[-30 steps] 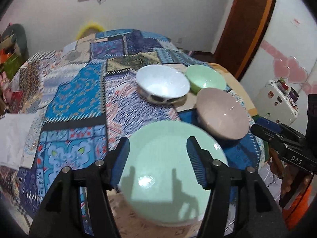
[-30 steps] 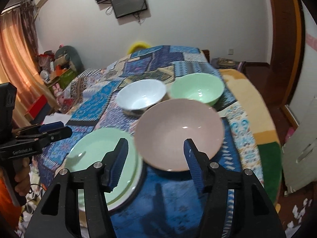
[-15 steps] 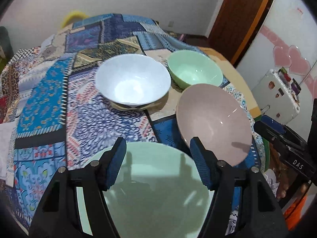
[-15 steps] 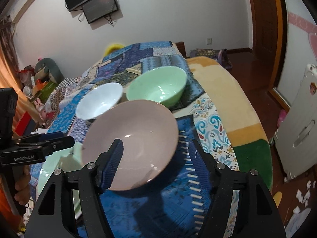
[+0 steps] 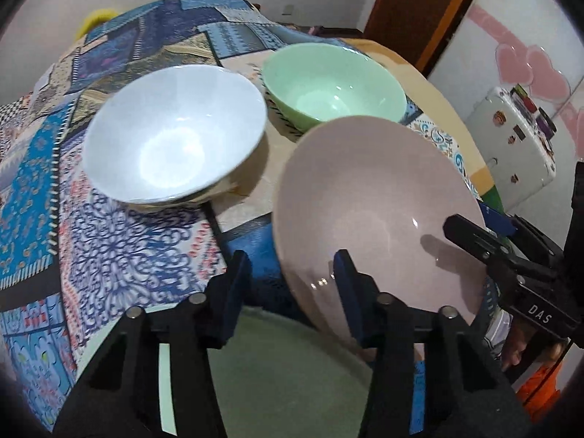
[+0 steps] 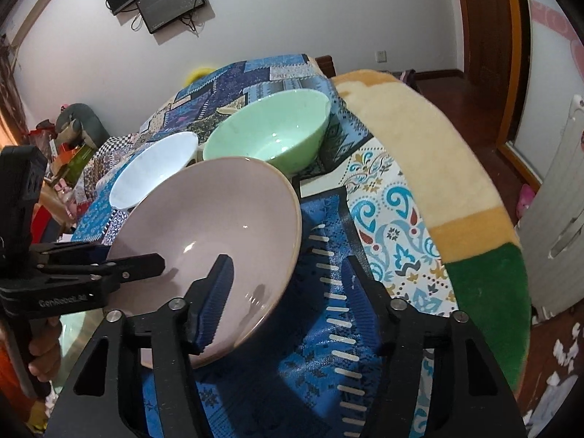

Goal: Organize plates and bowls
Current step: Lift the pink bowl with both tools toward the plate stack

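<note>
**Pink bowl could slip**

I see the big round pink bowl [image 6: 204, 248] tipped up on the patchwork blue cloth [image 5: 120, 248]. My right gripper [image 6: 288, 284] is wide open across its rim: one finger is inside the bowl, the other is outside over the cloth. It grips nothing yet. If I squeeze too near the thin edge, I think the smooth bowl could slide out and bump the shiny mint green bowl [image 6: 270, 135] or the white bowl [image 5: 175, 135] just behind it. My left gripper [image 5: 292, 284] is open too, holding nothing, above the pale green plate [image 5: 284, 376]. Its right finger sits in front of the pink bowl's near edge.
</note>
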